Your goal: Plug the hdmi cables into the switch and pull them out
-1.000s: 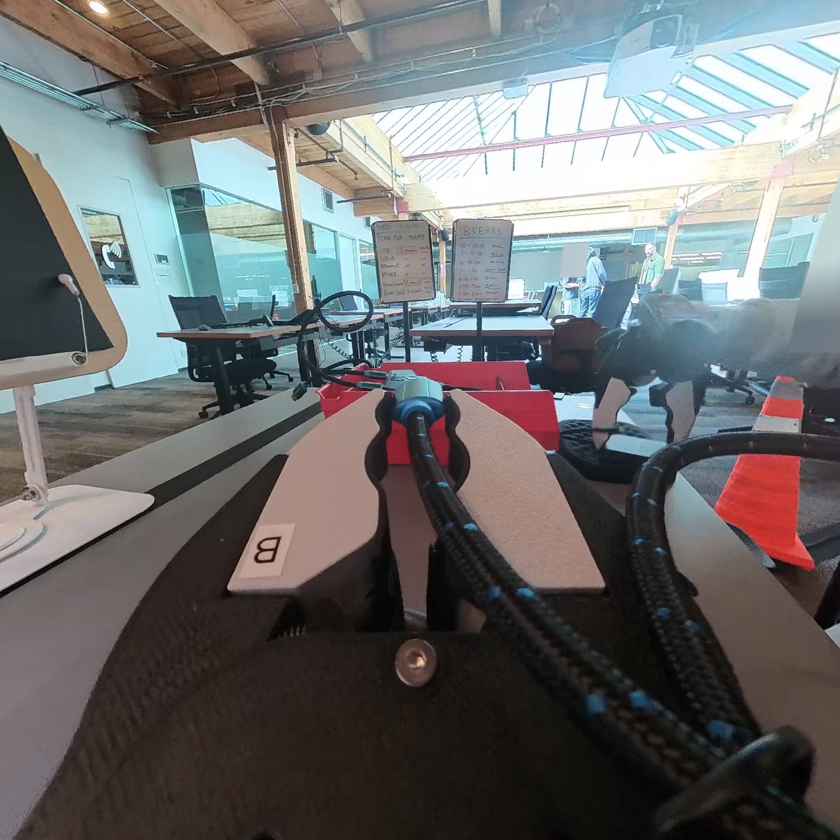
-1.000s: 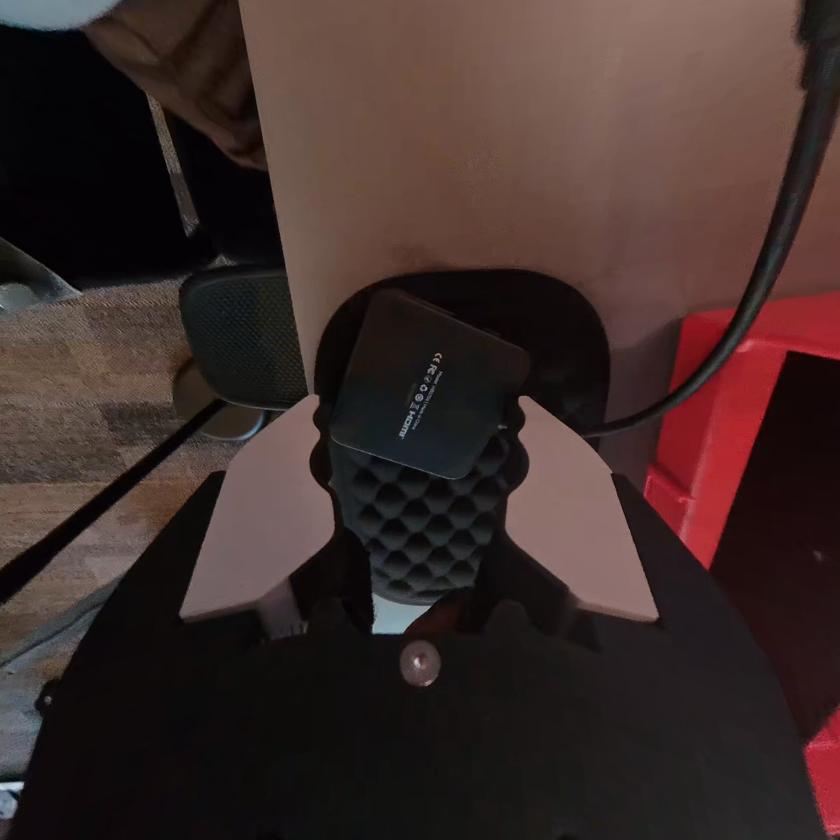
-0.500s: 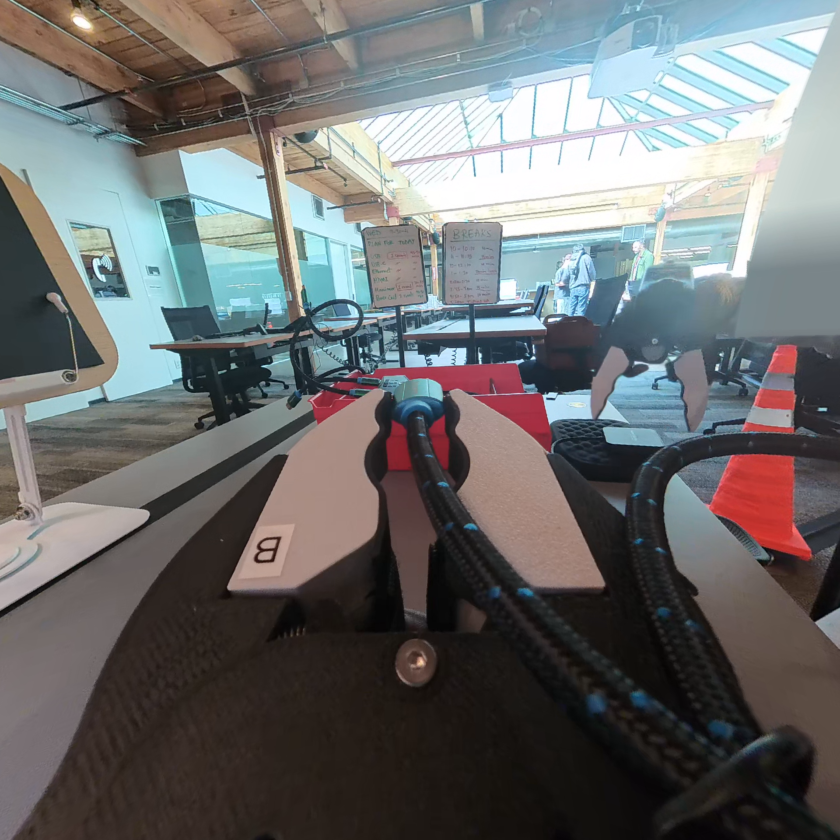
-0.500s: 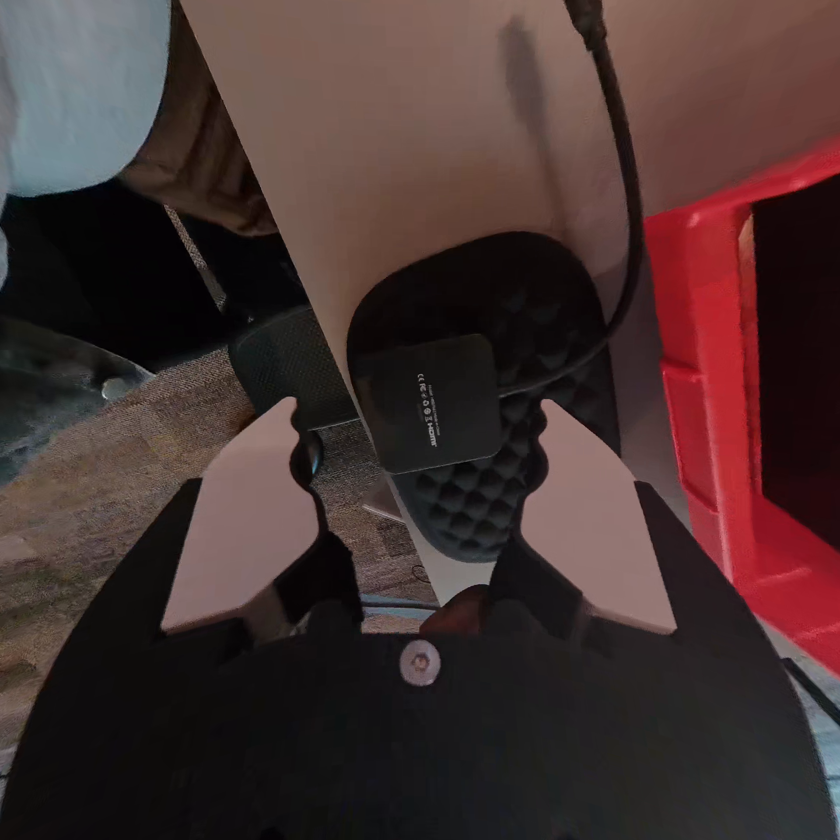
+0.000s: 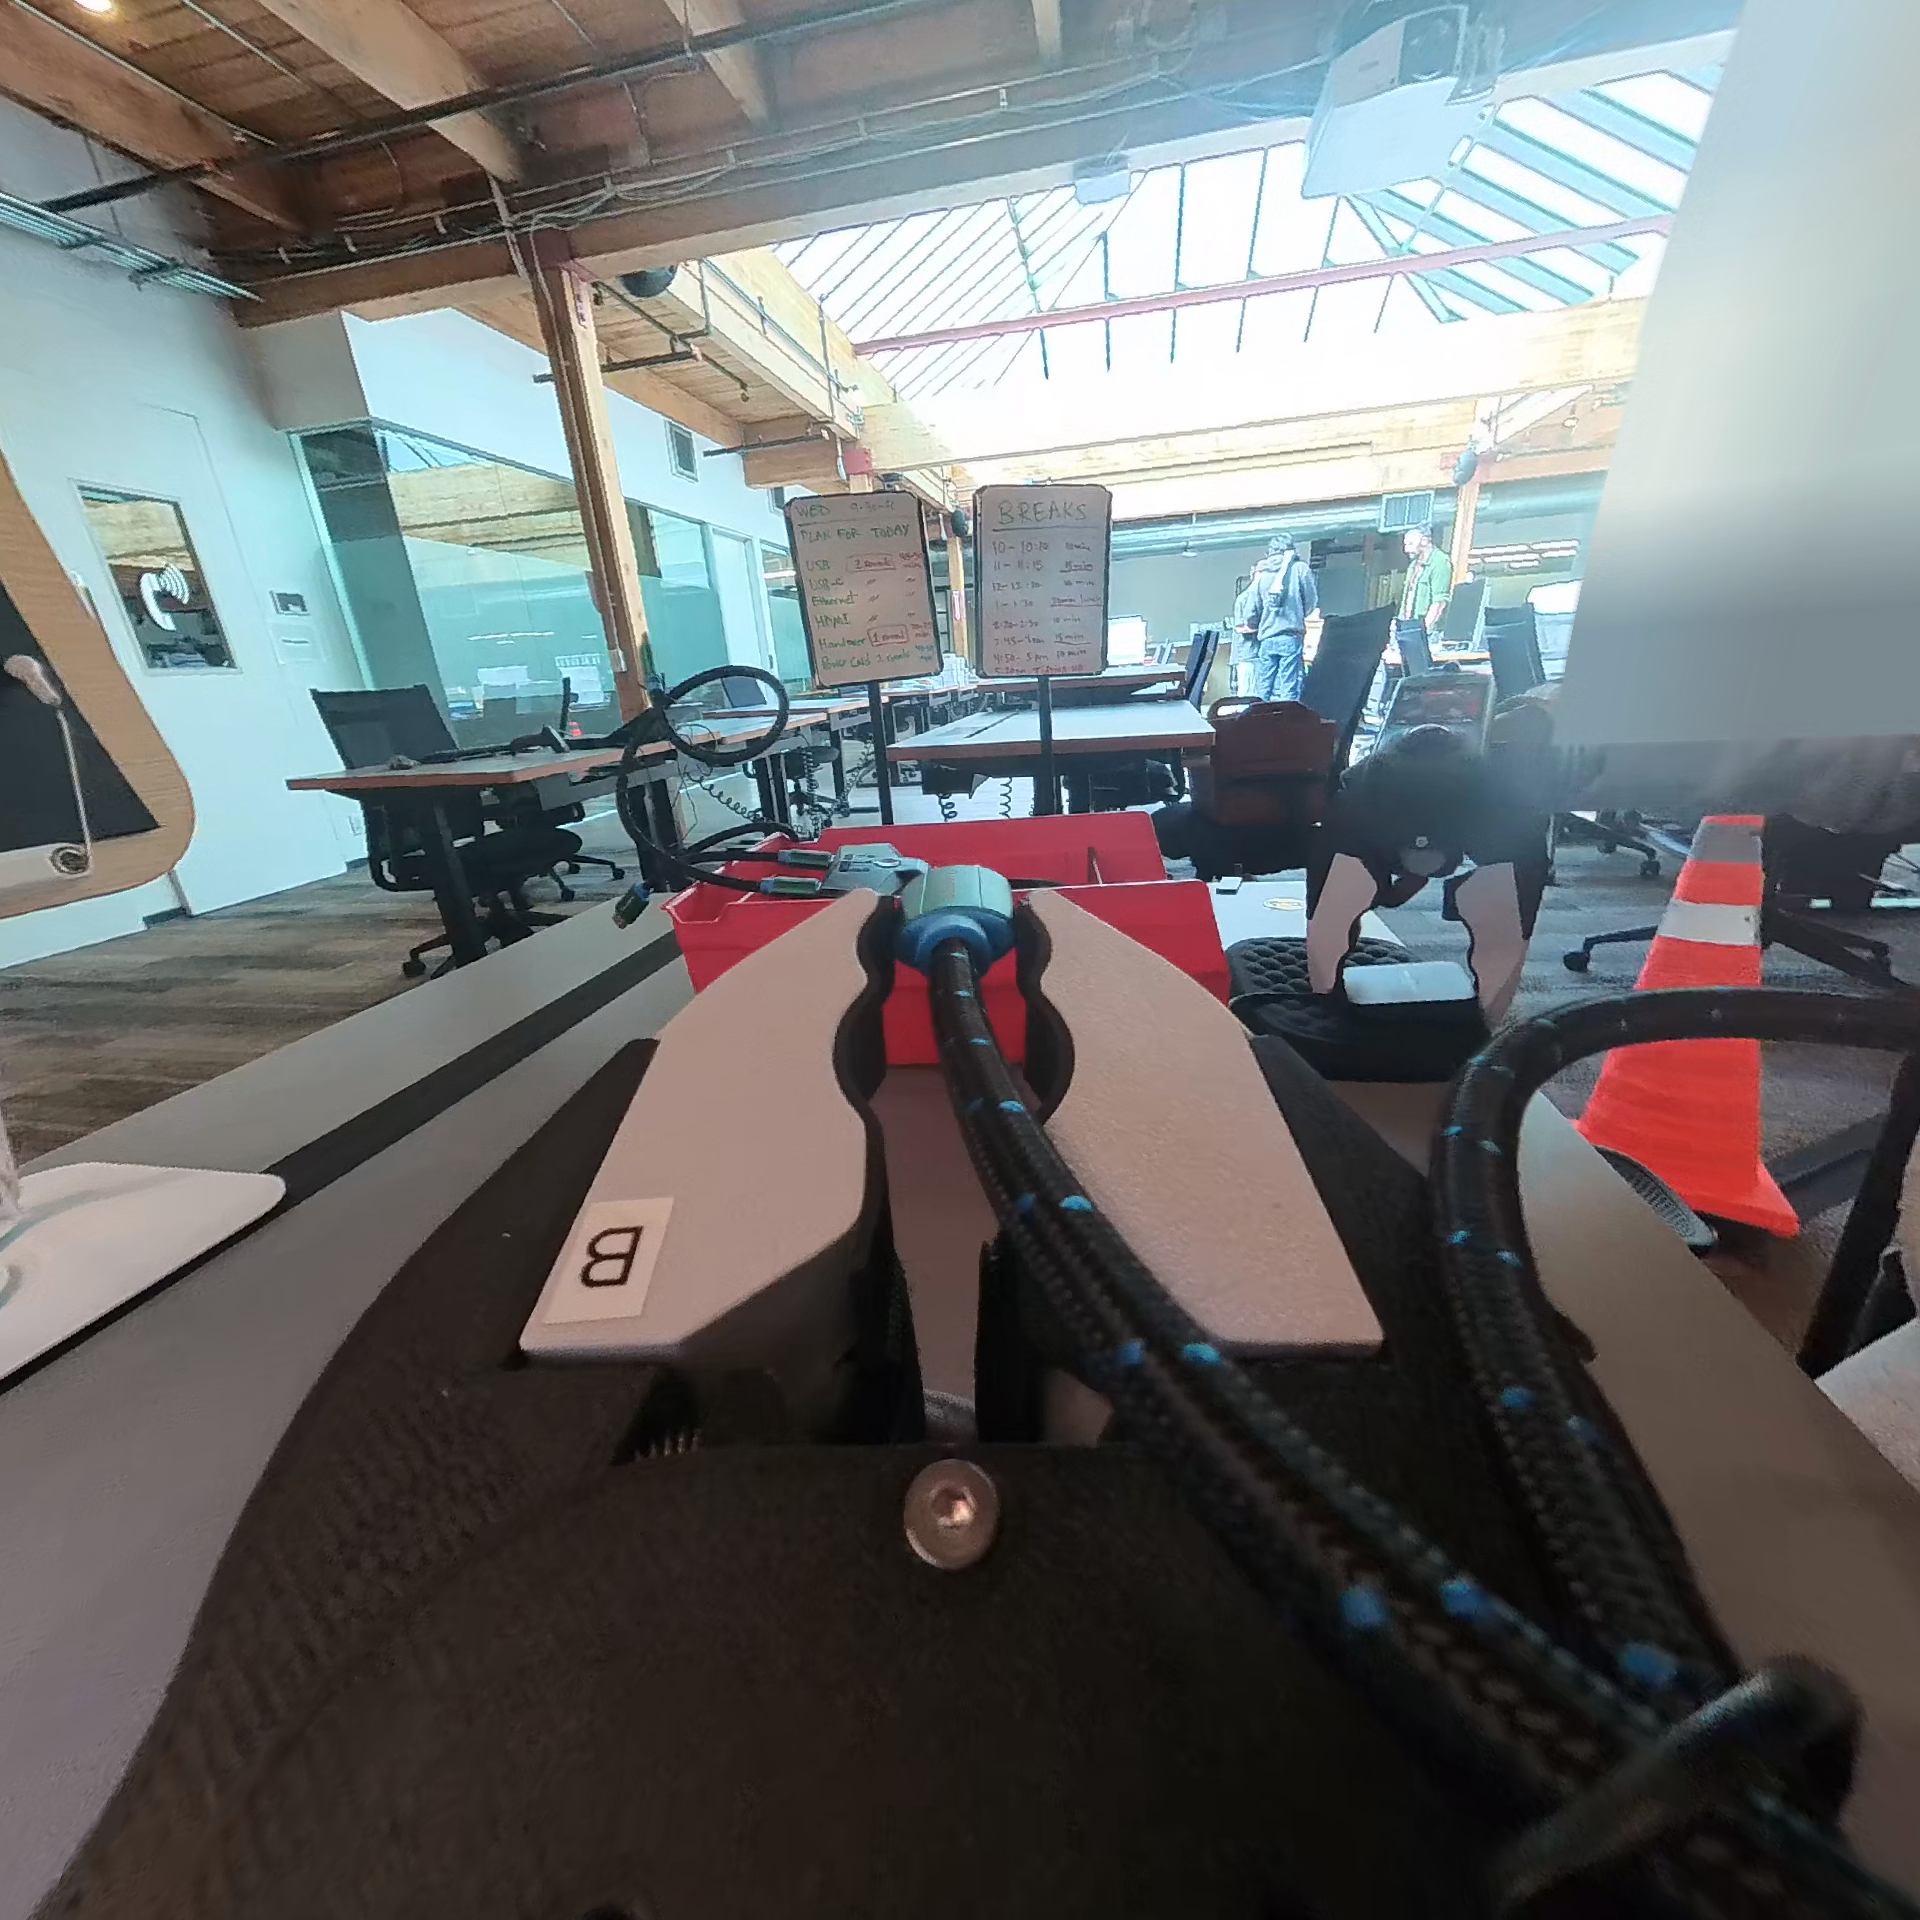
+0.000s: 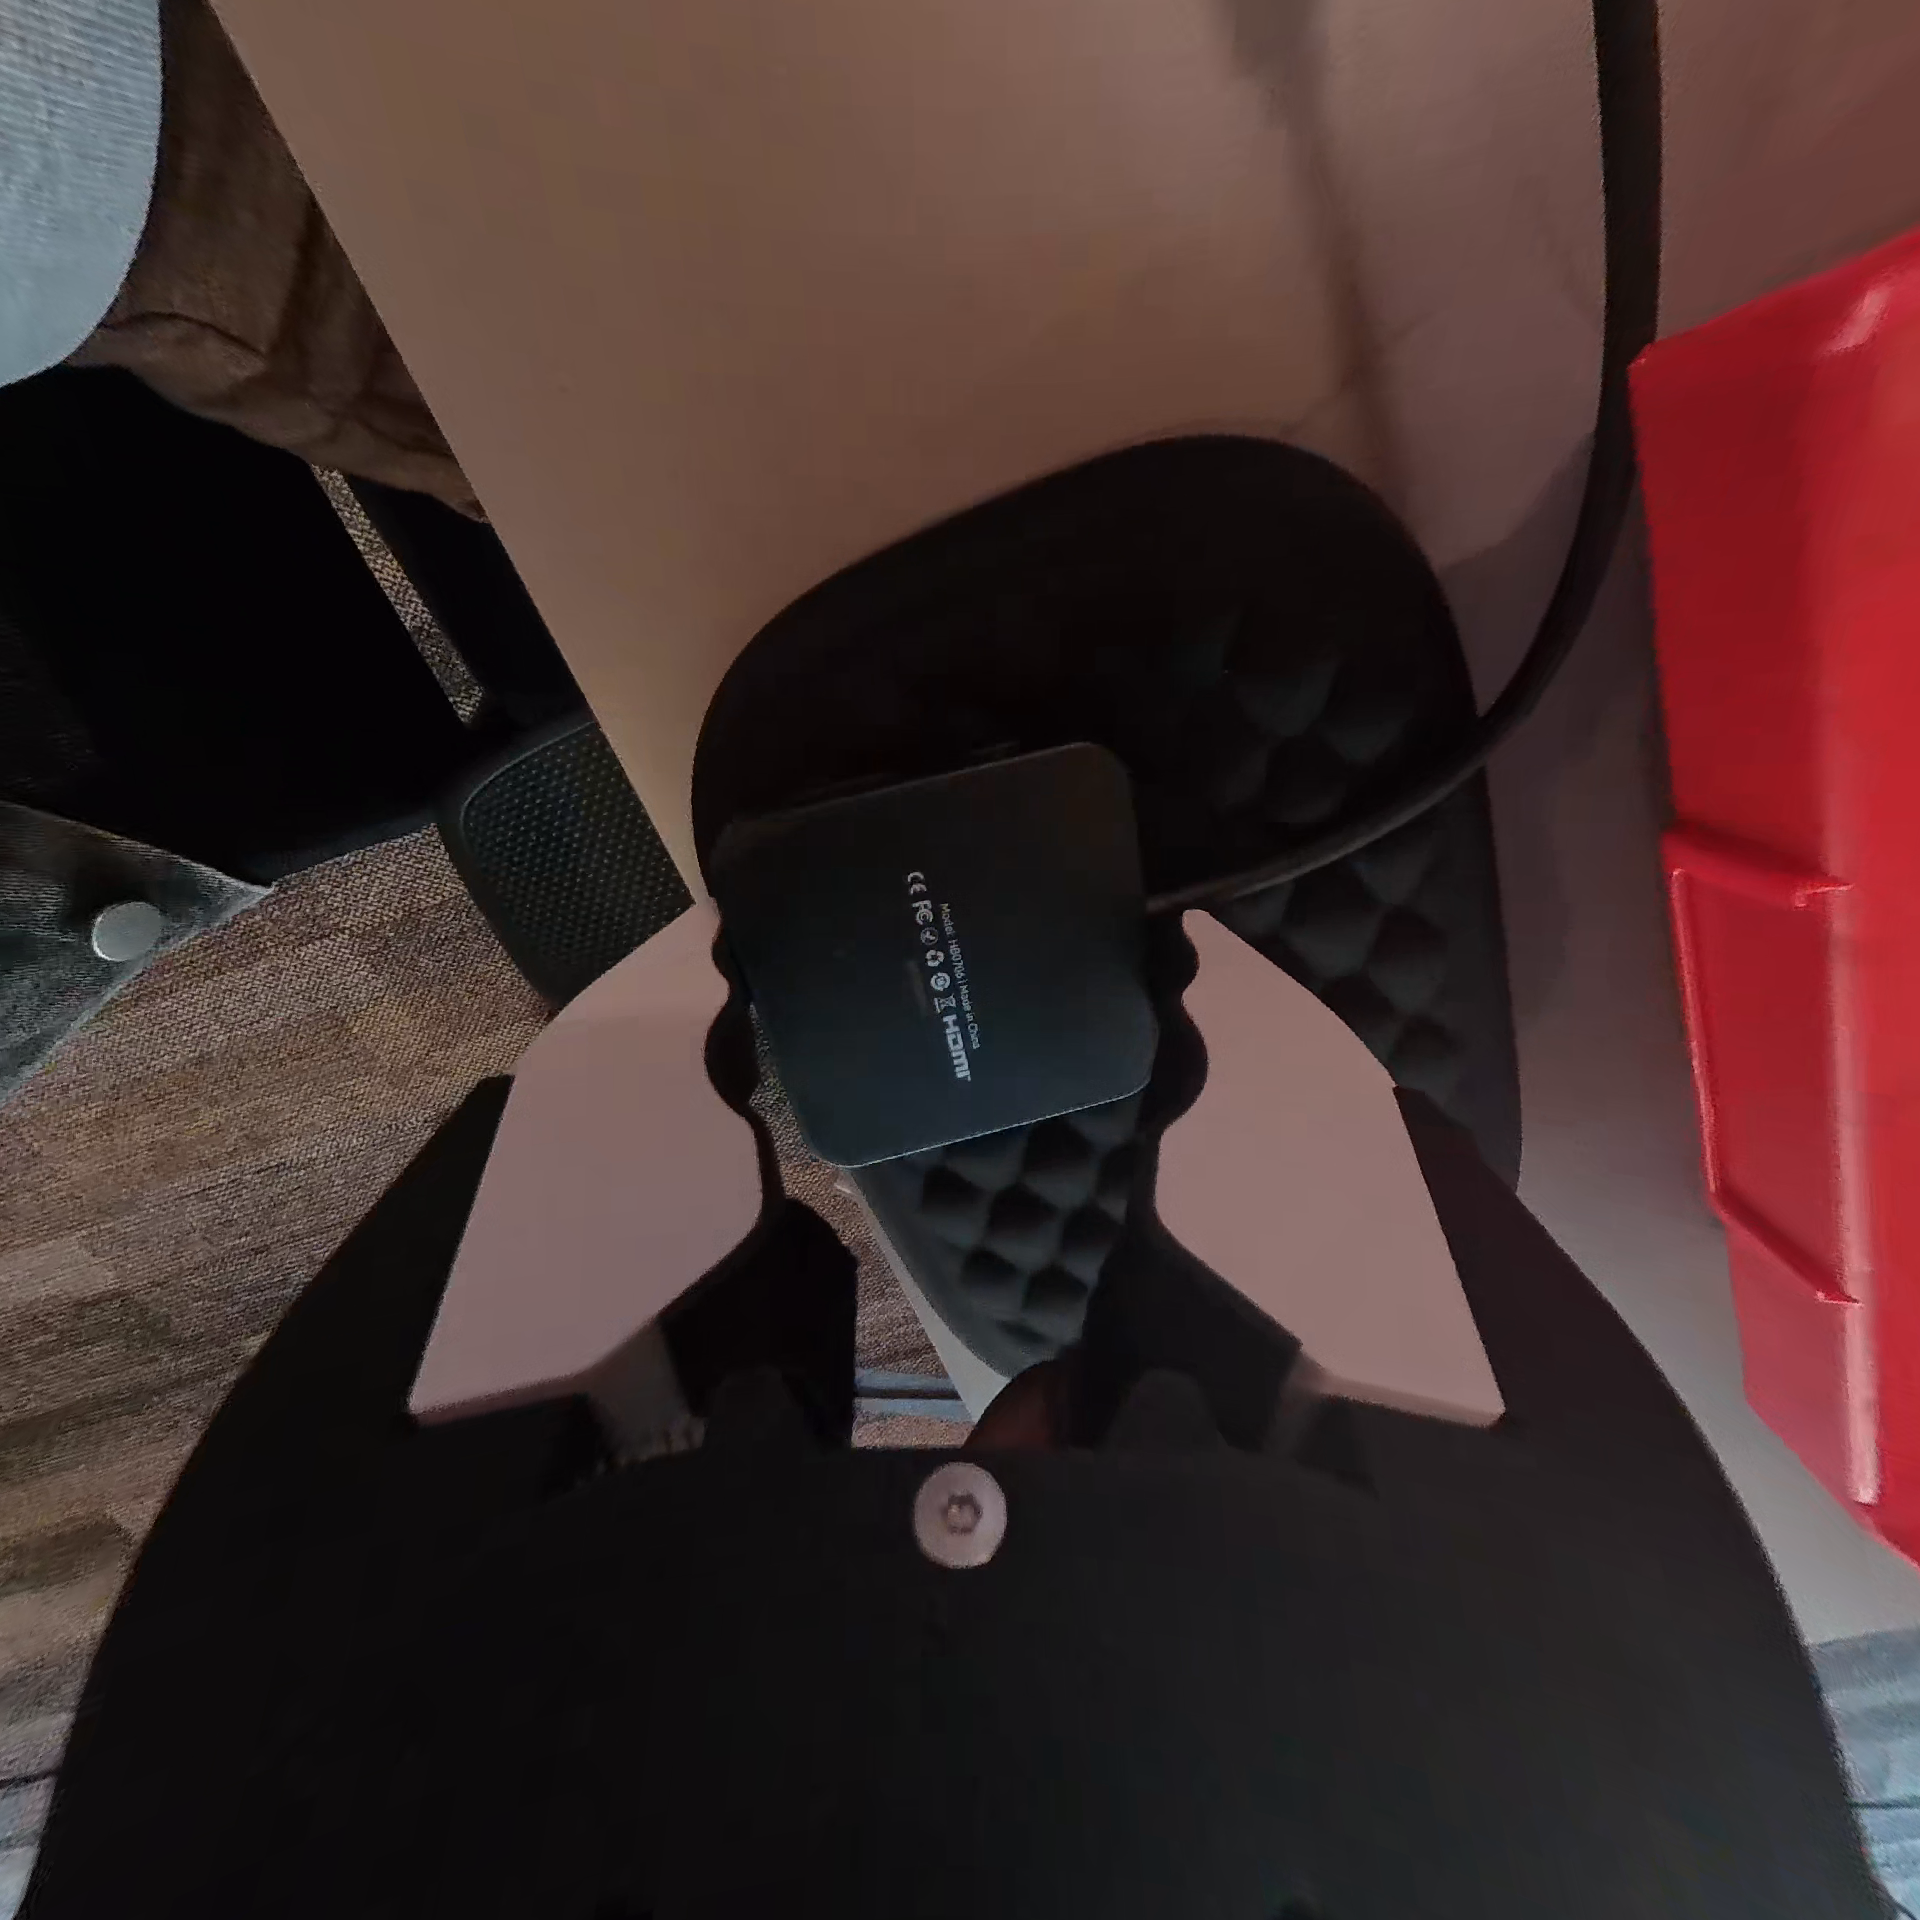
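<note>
In the left wrist view, the left gripper [image 5: 954, 920] was clamped on the plug [image 5: 953, 916] of a braided black-and-blue cable [image 5: 1143, 1278], which ran back between the fingers [image 5: 748, 1122] and looped round on the right. The plug pointed toward a red bin [image 5: 1132, 925] just ahead on the grey table [image 5: 343, 1060]; more cable ends lay at the bin's near rim. To the right, farther off, the right gripper [image 5: 1411, 971] hung tips-down over a pale flat box on a dark pad [image 5: 1288, 961]. An orange cone [image 5: 1694, 1049] stood beyond the table edge.

In the right wrist view, the right gripper [image 6: 951, 997] looked straight down. The black switch [image 6: 940, 961] lay on the dimpled pad [image 6: 1340, 831], at the table's edge [image 6: 935, 312], and sat between the two fingertips. The left fingertip appeared to touch its edge; on the right side contact could not be told, so whether the jaws gripped it was unclear. A thin black lead [image 6: 1590, 540] ran from the switch's right side up past the bin [image 6: 1787, 831].
</note>
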Motion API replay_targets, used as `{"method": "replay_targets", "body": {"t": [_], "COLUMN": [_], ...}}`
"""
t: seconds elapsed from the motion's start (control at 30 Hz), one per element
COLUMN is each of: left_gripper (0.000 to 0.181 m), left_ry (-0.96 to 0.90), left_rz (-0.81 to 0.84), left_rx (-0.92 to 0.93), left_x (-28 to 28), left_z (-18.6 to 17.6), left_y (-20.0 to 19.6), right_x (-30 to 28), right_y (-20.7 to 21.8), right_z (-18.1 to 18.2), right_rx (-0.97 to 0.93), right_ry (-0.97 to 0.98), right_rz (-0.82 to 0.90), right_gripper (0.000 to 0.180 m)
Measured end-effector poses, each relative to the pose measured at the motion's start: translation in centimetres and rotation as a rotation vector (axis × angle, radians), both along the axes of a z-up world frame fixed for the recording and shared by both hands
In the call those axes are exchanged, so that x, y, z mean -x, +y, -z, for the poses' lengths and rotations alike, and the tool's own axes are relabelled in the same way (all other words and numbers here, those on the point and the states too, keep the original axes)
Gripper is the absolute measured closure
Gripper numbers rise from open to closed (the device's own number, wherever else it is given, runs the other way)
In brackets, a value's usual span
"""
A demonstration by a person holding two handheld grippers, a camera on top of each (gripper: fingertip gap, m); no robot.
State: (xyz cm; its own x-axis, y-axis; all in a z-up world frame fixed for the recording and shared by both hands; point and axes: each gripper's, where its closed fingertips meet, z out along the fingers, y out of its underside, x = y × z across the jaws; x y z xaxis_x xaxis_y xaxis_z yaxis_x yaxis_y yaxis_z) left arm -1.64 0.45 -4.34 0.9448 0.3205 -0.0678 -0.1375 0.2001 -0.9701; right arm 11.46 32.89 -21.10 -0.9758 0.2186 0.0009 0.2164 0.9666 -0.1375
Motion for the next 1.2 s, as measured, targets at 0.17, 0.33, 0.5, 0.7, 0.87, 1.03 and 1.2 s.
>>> {"method": "replay_targets", "body": {"t": [0.17,0.33,0.5,0.7,0.87,1.03,1.2], "left_gripper": [0.160,0.160,0.160,0.160,0.160,0.160,0.160], "left_ry": [0.018,0.002,0.074,0.111,0.107,0.121,0.120], "left_rz": [-0.017,0.017,0.046,0.050,0.067,0.101,0.116], "left_rx": [-0.001,0.015,0.081,0.212,0.415,0.547,0.613], "left_x": [-0.1,-0.3,-1.5,-2.0,-2.0,-2.6,-2.9], "left_z": [-0.2,0.1,-0.1,1.5,5.1,7.8,9.0], "left_y": [-0.2,0.1,0.1,-0.5,1.3,3.0,3.3], "right_x": [-0.4,-0.1,6.3,15.1,14.3,12.8,12.7], "right_y": [-1.2,-12.0,-20.1,-26.5,-27.0,-27.9,-28.0], "right_z": [-1.1,-8.6,-11.4,-8.2,-5.0,-4.6,-3.7], "right_rx": [0.039,0.491,0.693,0.749,0.767,0.775,0.717], "right_ry": [0.076,0.238,0.354,0.357,0.359,0.320,0.351], "right_rz": [-0.094,-0.252,-0.203,-0.039,-0.095,-0.200,-0.221], "right_gripper": [0.104,0.104,0.105,0.105,0.105,0.105,0.105]}}
